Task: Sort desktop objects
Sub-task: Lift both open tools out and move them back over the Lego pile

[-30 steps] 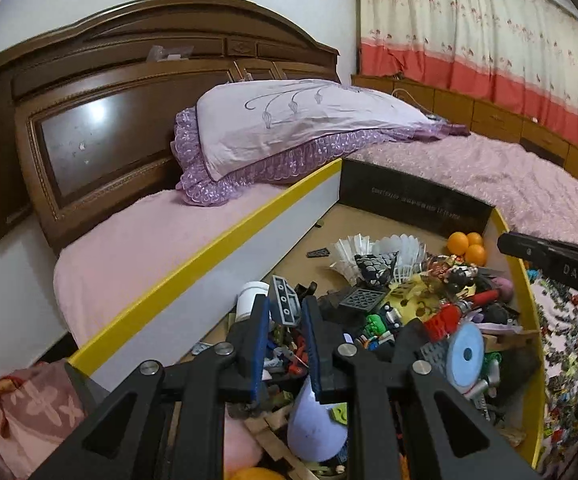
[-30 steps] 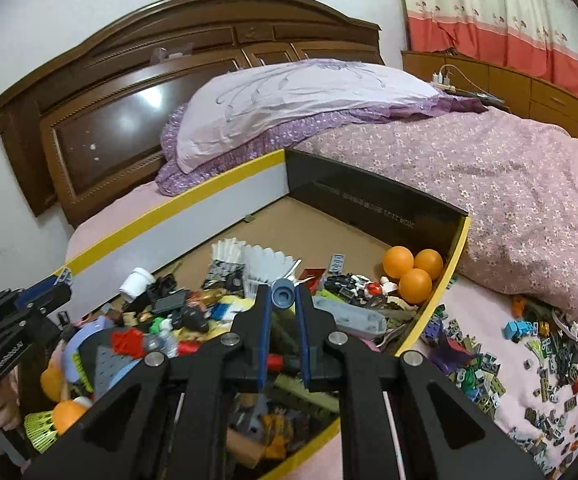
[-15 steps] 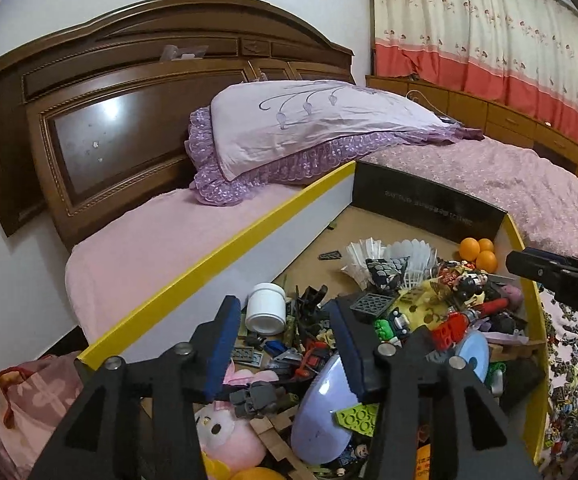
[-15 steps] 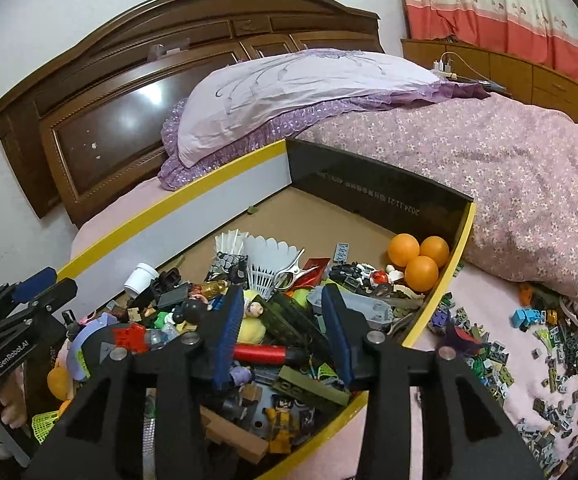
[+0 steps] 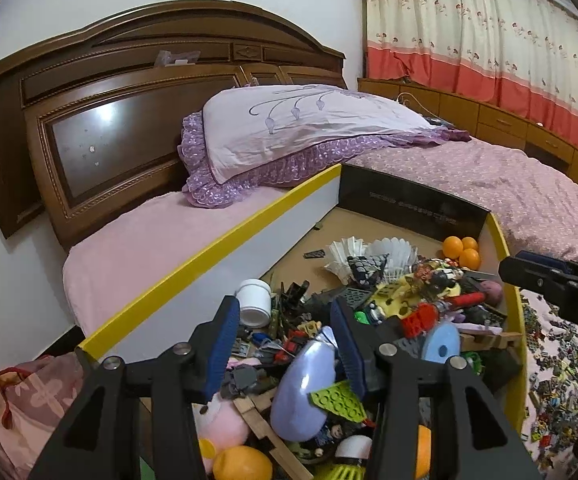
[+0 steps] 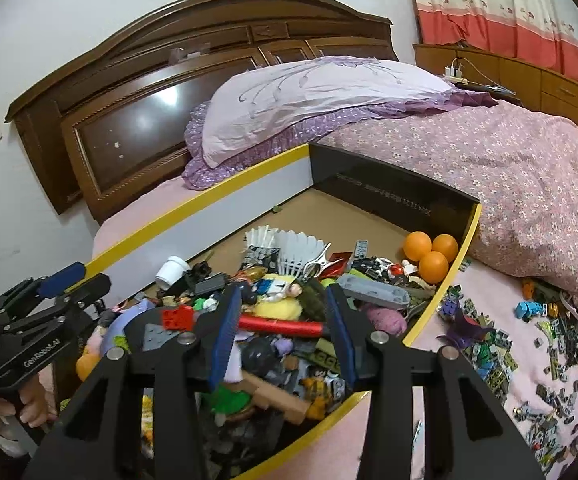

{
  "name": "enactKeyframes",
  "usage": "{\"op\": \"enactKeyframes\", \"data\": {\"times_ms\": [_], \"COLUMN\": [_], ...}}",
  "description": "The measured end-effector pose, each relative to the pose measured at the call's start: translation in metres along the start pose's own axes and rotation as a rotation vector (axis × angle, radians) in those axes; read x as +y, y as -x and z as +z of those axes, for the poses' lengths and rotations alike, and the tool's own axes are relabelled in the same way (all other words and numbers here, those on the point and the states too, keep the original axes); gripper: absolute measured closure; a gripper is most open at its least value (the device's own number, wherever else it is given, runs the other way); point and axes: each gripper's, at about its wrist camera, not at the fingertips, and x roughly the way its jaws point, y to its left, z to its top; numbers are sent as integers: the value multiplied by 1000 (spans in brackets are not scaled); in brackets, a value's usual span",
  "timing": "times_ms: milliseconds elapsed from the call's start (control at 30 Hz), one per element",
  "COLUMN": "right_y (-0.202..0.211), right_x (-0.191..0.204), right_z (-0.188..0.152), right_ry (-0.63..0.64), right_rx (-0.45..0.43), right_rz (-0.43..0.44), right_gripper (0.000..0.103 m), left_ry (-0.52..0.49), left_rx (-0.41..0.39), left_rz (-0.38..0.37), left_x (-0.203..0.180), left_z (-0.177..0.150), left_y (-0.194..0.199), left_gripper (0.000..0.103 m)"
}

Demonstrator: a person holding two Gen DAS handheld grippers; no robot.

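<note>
A yellow-rimmed cardboard box (image 5: 209, 249) on the bed holds a heap of small toys and bricks. My left gripper (image 5: 284, 308) hovers over its near end, the jaws opening with nothing clamped between them; a lilac oval piece (image 5: 303, 392) and a white jar (image 5: 254, 300) lie below. In the right wrist view my right gripper (image 6: 283, 294) stands open above the heap, over a red stick (image 6: 281, 325). Three orange balls (image 6: 429, 252) rest in the far corner beside white shuttlecocks (image 6: 297, 252). Each gripper shows at the edge of the other's view.
Several loose bricks (image 6: 529, 340) are scattered on the pink bedspread right of the box. A purple pillow (image 5: 309, 128) and the wooden headboard (image 5: 109, 120) stand behind. A pink bag (image 5: 29, 408) sits low on the left. A hand (image 6: 29, 404) holds the left gripper's handle.
Both grippers went from shut to open. The right one has shifted a little over the heap; the left one has stayed about where it was.
</note>
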Motion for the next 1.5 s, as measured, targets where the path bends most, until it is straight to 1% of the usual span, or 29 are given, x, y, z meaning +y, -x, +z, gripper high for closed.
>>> {"op": "enactKeyframes", "data": {"times_ms": [233, 300, 400, 533, 767, 900, 967, 1100, 1200, 1333, 1400, 1500], "right_y": [26, 35, 51, 71, 110, 133, 144, 162, 175, 187, 192, 198], "right_x": [7, 9, 13, 16, 14, 4, -3, -20, -33, -42, -45, -48], "right_z": [-17, -23, -34, -48, -76, -101, -114, -140, -157, -175, -185, -198], "right_ry": [-32, -38, -49, -57, -86, -114, -129, -175, -213, -226, -229, -238], "right_rx": [0, -4, -14, -23, -39, -36, -29, 1, 10, 15, 13, 6], "right_rz": [24, 23, 38, 49, 31, -31, -83, -224, -279, -346, -367, -375], "right_gripper": [57, 57, 53, 52, 50, 46, 46, 45, 44, 40, 40, 39], "left_ry": [9, -2, -14, -29, -39, -37, -42, -63, -90, -113, -124, -130], "left_rx": [-3, -1, 0, 1, 20, 46, 60, 85, 98, 130, 147, 175], "left_rz": [-61, -84, -111, -148, -224, -272, -295, -329, -336, -345, -349, -352], "left_x": [-11, -18, -29, -46, -74, -94, -106, -129, -145, -164, -174, -183], "left_z": [-11, -15, -19, -26, -42, -55, -63, -80, -94, -114, -125, -138], "left_y": [19, 25, 33, 46, 68, 78, 84, 93, 100, 107, 109, 108], "left_gripper": [53, 53, 53, 53, 52, 52, 52, 52, 52, 52, 52, 52]}}
